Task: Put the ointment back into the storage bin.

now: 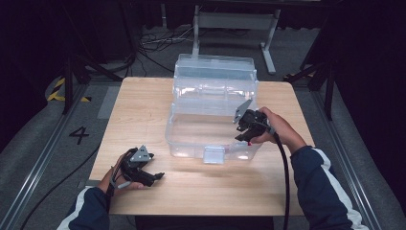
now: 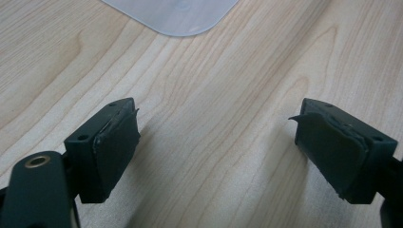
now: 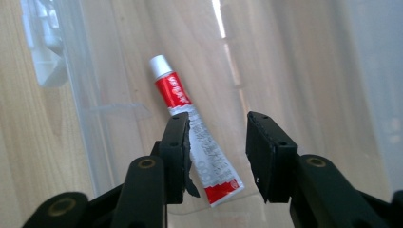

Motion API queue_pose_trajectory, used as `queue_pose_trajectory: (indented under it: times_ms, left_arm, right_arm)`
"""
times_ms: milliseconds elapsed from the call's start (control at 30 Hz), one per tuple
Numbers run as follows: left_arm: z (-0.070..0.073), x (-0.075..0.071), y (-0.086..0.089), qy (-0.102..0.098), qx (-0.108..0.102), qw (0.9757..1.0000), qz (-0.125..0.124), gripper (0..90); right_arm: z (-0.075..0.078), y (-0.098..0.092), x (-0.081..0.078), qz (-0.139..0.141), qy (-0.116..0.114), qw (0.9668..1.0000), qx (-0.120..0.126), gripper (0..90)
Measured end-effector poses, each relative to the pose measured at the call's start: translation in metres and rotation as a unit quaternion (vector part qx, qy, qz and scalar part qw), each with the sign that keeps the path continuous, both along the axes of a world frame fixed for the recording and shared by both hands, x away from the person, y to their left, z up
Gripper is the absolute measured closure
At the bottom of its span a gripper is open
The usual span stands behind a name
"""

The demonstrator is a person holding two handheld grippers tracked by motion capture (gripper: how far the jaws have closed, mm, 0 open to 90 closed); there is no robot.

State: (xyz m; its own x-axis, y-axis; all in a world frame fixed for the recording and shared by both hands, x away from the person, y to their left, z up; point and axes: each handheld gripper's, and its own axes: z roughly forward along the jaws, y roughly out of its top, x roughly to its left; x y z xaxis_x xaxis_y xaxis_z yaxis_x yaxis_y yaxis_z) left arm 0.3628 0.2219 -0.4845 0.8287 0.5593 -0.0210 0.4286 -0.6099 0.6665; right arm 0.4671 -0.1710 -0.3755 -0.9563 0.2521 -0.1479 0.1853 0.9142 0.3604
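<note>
The red-and-white squeeze tube with a white cap (image 3: 192,133) lies on the floor of the clear plastic storage box (image 1: 191,136), on the pale wooden surface (image 1: 139,110). The right tongs (image 3: 216,156) hover released above it; the left tongs (image 2: 216,147) gape over bare wood.

The tube (image 3: 195,135) lies in the clear box (image 1: 191,139), and one black jaw covers part of its side. Its small print is too blurry to read. The top edge of the left gripper view cuts off the box corner (image 2: 173,16).
</note>
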Motion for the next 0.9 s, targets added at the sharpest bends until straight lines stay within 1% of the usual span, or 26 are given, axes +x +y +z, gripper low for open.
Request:
queue_pose_trajectory:
  times_ms: [33,67,133,167,233,267,300,333,367,400,433,467,533,567,600,633,667,700,733,767,800,833,867,900]
  left_arm:
    - [0.002,0.001,-0.002,0.004,0.007,0.9999,0.009,16.9]
    - [0.003,0.002,-0.003,0.006,0.011,0.9998,0.016,19.2]
    - [0.004,0.002,-0.004,0.006,0.008,0.9995,0.03,24.6]
    - [0.004,0.003,-0.005,0.008,0.005,0.9994,0.034,26.0]
    - [0.004,0.004,-0.007,0.009,0.001,0.9994,0.034,26.2]
    - [0.005,0.004,-0.007,0.011,0.003,0.9994,0.034,26.4]
    - [0.006,0.004,-0.008,0.008,0.004,0.9995,0.031,26.9]
    - [0.01,0.003,-0.009,0.004,-0.006,0.9995,0.031,26.8]
    - [0.01,0.003,-0.009,0.004,-0.006,0.9995,0.031,26.7]
    - [0.017,0.002,-0.01,-0.01,-0.018,0.9993,0.031,26.8]
    - [0.017,0.002,-0.01,-0.01,-0.018,0.9993,0.031,26.8]
    - [0.021,0.001,-0.01,-0.017,-0.024,0.9989,0.035,26.8]
    - [0.03,0.001,-0.012,-0.031,-0.028,0.9984,0.037,26.9]
    - [0.043,0.001,-0.014,-0.051,-0.028,0.9979,0.03,27.0]
    - [0.05,0.0,-0.013,-0.064,-0.035,0.9967,0.035,27.2]
    - [0.057,0.0,-0.013,-0.072,-0.046,0.9956,0.039,28.4]
    - [0.057,0.0,-0.013,-0.072,-0.046,0.9956,0.039,30.2]
    - [0.063,0.0,-0.013,-0.08,-0.048,0.9949,0.039,30.2]
    - [0.074,0.0,-0.015,-0.084,-0.049,0.9947,0.031,30.9]
    - [0.074,0.0,-0.015,-0.084,-0.049,0.9947,0.031,31.1]
    - [0.08,-0.001,-0.016,-0.089,-0.049,0.9945,0.022,31.9]
    - [0.083,-0.002,-0.017,-0.092,-0.051,0.9943,0.017,31.9]
    - [0.09,-0.003,-0.022,-0.102,-0.054,0.9933,-0.003,33.2]
    - [0.09,-0.003,-0.022,-0.102,-0.054,0.9933,-0.003,33.7]
  right_arm:
    - [0.002,-0.005,-0.002,-0.002,-0.007,0.9999,0.016,59.9]
    - [0.003,-0.011,-0.005,-0.007,-0.014,0.9992,0.038,58.9]
    - [0.003,-0.018,-0.007,-0.008,-0.029,0.9966,0.076,57.9]
    - [0.002,-0.022,-0.01,-0.011,-0.036,0.9948,0.094,57.3]
    - [-0.001,-0.027,-0.013,-0.012,-0.047,0.9918,0.118,56.8]
    - [-0.002,-0.031,-0.014,-0.014,-0.055,0.9902,0.128,56.0]
    - [-0.002,-0.034,-0.014,-0.021,-0.063,0.989,0.132,54.7]
    - [-0.001,-0.037,-0.015,-0.028,-0.07,0.9872,0.14,53.4]
    - [-0.001,-0.037,-0.015,-0.028,-0.07,0.9872,0.14,53.4]
    - [0.003,-0.046,-0.015,-0.038,-0.074,0.981,0.175,51.9]
    - [0.003,-0.046,-0.015,-0.038,-0.074,0.981,0.175,51.9]
    - [0.004,-0.048,-0.015,-0.039,-0.079,0.9797,0.18,51.5]
    - [0.006,-0.051,-0.016,-0.042,-0.094,0.977,0.187,50.3]
    - [0.009,-0.053,-0.016,-0.038,-0.095,0.9737,0.204,48.5]
    - [0.01,-0.053,-0.017,-0.034,-0.095,0.9721,0.212,47.6]
    - [0.011,-0.053,-0.017,-0.03,-0.096,0.9716,0.214,47.4]
    - [0.011,-0.053,-0.017,-0.03,-0.096,0.9716,0.214,47.4]
    - [0.012,-0.053,-0.018,-0.031,-0.101,0.9712,0.214,47.4]
    - [0.015,-0.052,-0.018,-0.032,-0.112,0.9695,0.216,47.4]
    - [0.015,-0.052,-0.018,-0.032,-0.112,0.9695,0.216,47.4]
    - [0.019,-0.051,-0.018,-0.032,-0.12,0.9669,0.223,47.1]
    - [0.019,-0.051,-0.018,-0.032,-0.12,0.9669,0.223,47.1]
    - [0.023,-0.051,-0.017,-0.027,-0.113,0.9642,0.238,46.2]
    - [0.023,-0.051,-0.017,-0.027,-0.113,0.9642,0.238,46.2]
